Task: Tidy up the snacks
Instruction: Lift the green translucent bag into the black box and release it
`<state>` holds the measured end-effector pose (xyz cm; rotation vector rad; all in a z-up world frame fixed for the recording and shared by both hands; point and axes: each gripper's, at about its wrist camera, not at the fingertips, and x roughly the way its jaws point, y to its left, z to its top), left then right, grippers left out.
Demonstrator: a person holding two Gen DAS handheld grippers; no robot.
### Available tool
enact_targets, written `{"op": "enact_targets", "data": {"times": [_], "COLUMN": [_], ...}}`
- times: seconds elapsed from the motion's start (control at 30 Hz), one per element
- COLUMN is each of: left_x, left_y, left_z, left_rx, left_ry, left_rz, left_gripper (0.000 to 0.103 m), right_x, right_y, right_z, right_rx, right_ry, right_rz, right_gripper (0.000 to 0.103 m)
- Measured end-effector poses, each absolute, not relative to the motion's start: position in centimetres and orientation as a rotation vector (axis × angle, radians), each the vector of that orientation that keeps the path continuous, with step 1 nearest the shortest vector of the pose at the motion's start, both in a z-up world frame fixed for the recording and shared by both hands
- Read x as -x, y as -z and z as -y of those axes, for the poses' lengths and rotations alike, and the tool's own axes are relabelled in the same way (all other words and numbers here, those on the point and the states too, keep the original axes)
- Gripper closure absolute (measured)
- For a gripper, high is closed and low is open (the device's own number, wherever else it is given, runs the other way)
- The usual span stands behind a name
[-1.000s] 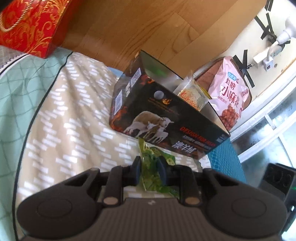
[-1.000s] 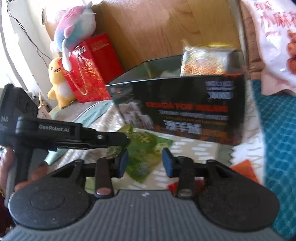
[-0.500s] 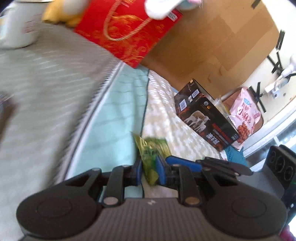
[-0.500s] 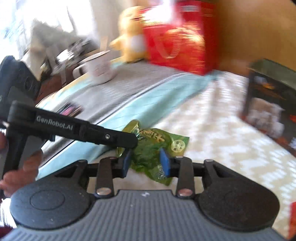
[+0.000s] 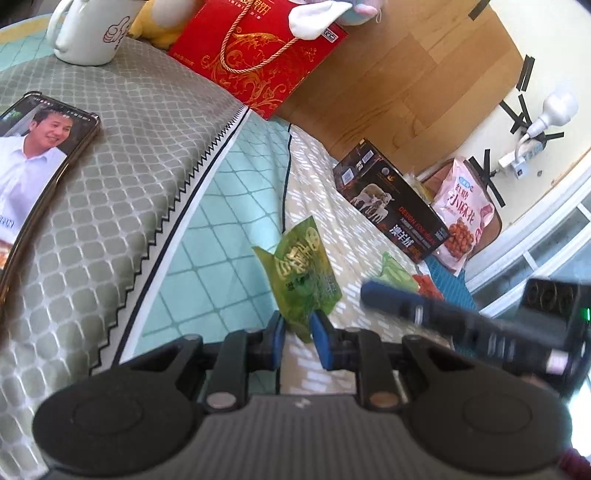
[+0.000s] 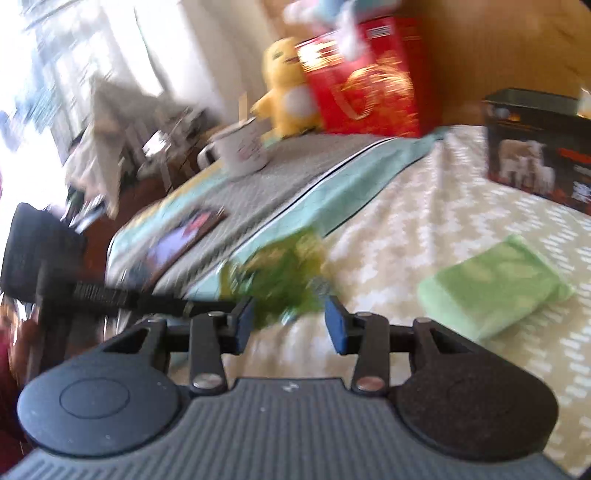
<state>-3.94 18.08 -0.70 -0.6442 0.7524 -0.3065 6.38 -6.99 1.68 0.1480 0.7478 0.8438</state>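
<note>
- Green packet (image 5: pixel 304 275): a crinkled foil snack, held clear of the bedspread by its lower edge. It stands up and tilts out from the left gripper (image 5: pixel 298 334). In the right wrist view it is a green blur (image 6: pixel 284 273).
- Left gripper: blue pads pressed together, pinching the packet's bottom seam. A thin edge grip probably suits a flat, light pack and leaves its printed face free.
- Right gripper (image 6: pixel 290 325): jaws part-spread, with clear gaps between the pads and the packet ahead of them. It pinches nothing. It may be placed to take or steady the pack; I cannot tell which.
- Pale green packet (image 6: pixel 495 286): lies flat on the patterned bedspread (image 5: pixel 236 192), to the right of the right gripper and not yet collected.
- Red packet (image 5: pixel 428 286): only a corner shows beside the pale green one.
- Black box (image 5: pixel 388 203): open-topped, printed with sheep, well beyond the grippers. Snacks stand in it, so it is probably the collecting bin.
- Pink bag (image 5: pixel 463 218): a large snack bag leaning just behind the box.
- Phone (image 5: pixel 37 158): screen up on the grey quilted area, far left.
- Mug (image 5: pixel 92 29), red gift bag (image 5: pixel 258 55), yellow plush (image 6: pixel 284 88): ranged along the far edge, apart from the work.
</note>
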Motion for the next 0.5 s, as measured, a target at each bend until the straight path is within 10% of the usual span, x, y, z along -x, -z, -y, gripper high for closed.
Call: {"op": "enact_targets", "data": {"times": [0.5], "left_x": [4.7], "left_y": [1.4], "left_z": [-18.7], "left_rx": [0.709], "left_ry": [0.303], "left_rz": [-0.734], "left_gripper": [0.083], "right_x": [-10.2], "right_y": [-0.3], "right_z": [2.3], "right_rx": [-0.095], "right_ry": [-0.874], "right_rz": [-0.818], "right_gripper": [0.06]}}
